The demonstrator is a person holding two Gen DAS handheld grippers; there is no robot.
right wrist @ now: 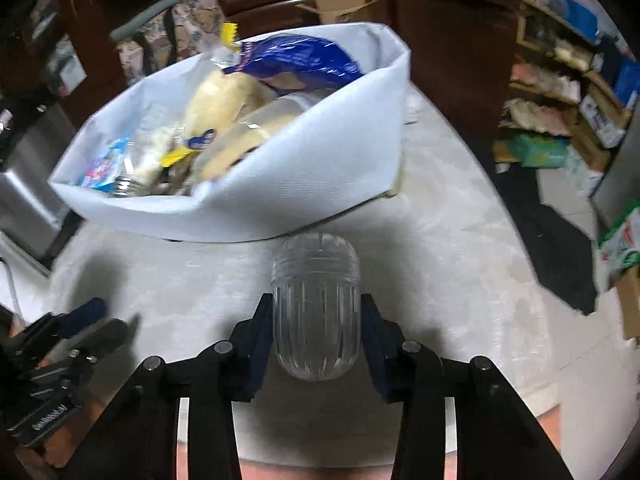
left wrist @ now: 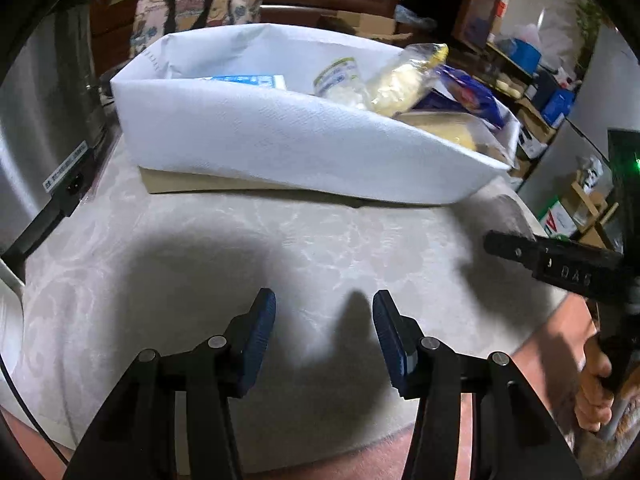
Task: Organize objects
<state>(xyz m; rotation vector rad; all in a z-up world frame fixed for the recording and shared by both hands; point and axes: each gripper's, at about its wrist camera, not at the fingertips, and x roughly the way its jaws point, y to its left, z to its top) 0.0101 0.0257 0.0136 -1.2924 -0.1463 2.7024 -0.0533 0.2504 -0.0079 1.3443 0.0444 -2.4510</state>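
Note:
A white fabric bin (left wrist: pixel 280 140) stands on the pale table, also in the right wrist view (right wrist: pixel 320 168). It holds a blue bag (right wrist: pixel 296 60), yellowish packets (right wrist: pixel 224 96) and a blue-and-white pack (left wrist: pixel 248 80). My right gripper (right wrist: pixel 316 320) is shut on a clear ribbed plastic jar (right wrist: pixel 316 308), held above the table just in front of the bin. My left gripper (left wrist: pixel 324 328) is open and empty, low over the table in front of the bin. The right gripper's side shows at the right of the left wrist view (left wrist: pixel 560 264).
A steel appliance (left wrist: pixel 44 128) stands left of the bin. The table's edge curves off at the right (right wrist: pixel 500 240), with cluttered shelves and boxes (right wrist: pixel 560 120) beyond. A patterned tote bag (left wrist: pixel 192 4) and dark wooden furniture are behind the bin.

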